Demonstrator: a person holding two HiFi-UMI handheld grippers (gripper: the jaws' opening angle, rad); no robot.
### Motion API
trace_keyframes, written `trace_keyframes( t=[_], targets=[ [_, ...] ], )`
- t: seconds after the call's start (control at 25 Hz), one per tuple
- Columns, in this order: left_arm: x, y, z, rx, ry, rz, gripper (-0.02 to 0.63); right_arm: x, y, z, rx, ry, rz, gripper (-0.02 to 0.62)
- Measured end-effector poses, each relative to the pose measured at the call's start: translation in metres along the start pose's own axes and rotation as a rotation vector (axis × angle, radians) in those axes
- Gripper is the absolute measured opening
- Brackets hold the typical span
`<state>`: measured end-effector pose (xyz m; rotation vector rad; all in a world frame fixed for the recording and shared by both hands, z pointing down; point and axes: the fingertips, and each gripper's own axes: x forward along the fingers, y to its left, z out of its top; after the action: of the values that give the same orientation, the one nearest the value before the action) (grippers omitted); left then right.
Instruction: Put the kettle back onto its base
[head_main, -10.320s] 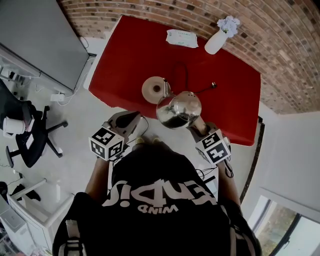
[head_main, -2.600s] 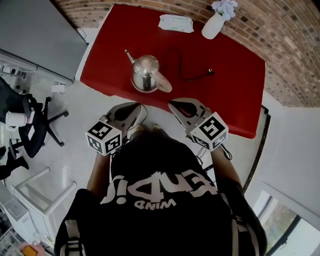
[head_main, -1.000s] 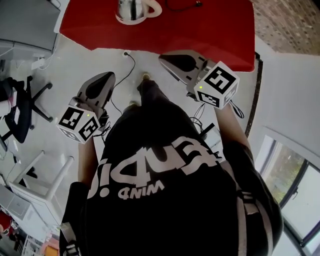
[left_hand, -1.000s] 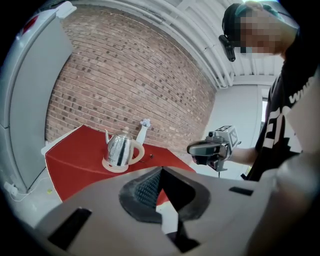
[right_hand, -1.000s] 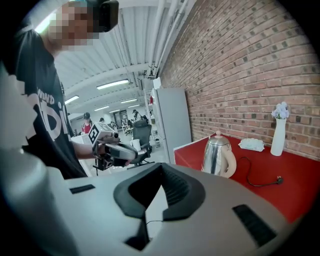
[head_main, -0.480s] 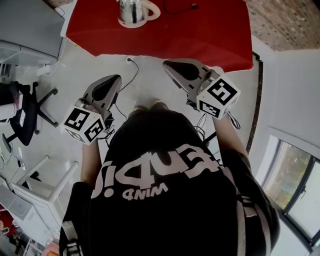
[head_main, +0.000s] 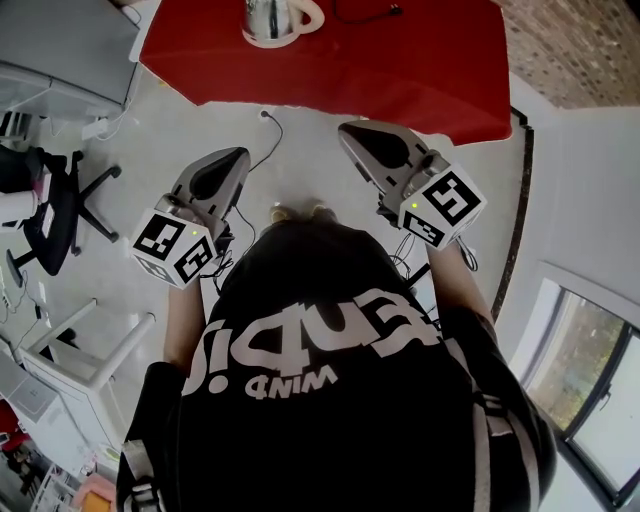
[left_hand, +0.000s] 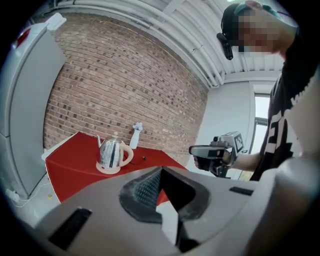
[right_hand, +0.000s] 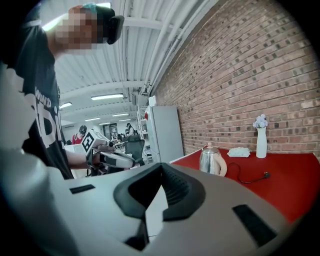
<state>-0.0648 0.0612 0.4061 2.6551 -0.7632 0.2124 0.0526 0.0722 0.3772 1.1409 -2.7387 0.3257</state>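
Observation:
The steel kettle (head_main: 266, 15) with a cream handle stands upright on its round cream base (left_hand: 107, 170) near the front left of the red table (head_main: 400, 70). It also shows in the left gripper view (left_hand: 111, 153) and the right gripper view (right_hand: 210, 160). Both grippers hang over the floor, well short of the table. My left gripper (head_main: 240, 156) is shut and holds nothing. My right gripper (head_main: 346, 130) is shut and empty too. Each gripper points roughly toward the table.
A white vase (right_hand: 261, 136), a wipes packet (right_hand: 240, 151) and the base's black cord (right_hand: 250, 177) lie farther back on the table. A grey cabinet (head_main: 60, 40) and an office chair (head_main: 50, 210) stand to the left. A thin cable (head_main: 255, 150) runs over the floor.
The kettle, earlier carried in the right gripper, now rests on its base. Over the last second both grippers rose a little, away from the table.

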Motion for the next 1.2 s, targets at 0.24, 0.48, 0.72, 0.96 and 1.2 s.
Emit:
trace_keyframes(
  t=[0.24,0.48,0.72,0.96,1.2],
  targets=[
    [0.001,-0.014,-0.003,0.018,0.003,0.008,0.006,-0.012,0.009,-0.002,-0.01,-0.015,0.027,0.021],
    [0.007,-0.028,-0.005,0.024,0.005,0.006,0.006,-0.021,0.016,-0.005,-0.03,-0.014,0.071,0.02],
    [0.005,-0.035,-0.008,0.026,0.009,0.012,0.006,-0.027,0.021,-0.007,-0.035,-0.002,0.1,0.02],
    [0.01,-0.043,-0.008,0.029,0.012,0.007,0.006,-0.031,0.02,-0.009,-0.032,0.008,0.116,0.021],
    [0.014,-0.044,-0.009,0.028,0.017,0.002,0.006,-0.03,0.018,-0.012,-0.032,0.018,0.123,0.02]
  ],
)
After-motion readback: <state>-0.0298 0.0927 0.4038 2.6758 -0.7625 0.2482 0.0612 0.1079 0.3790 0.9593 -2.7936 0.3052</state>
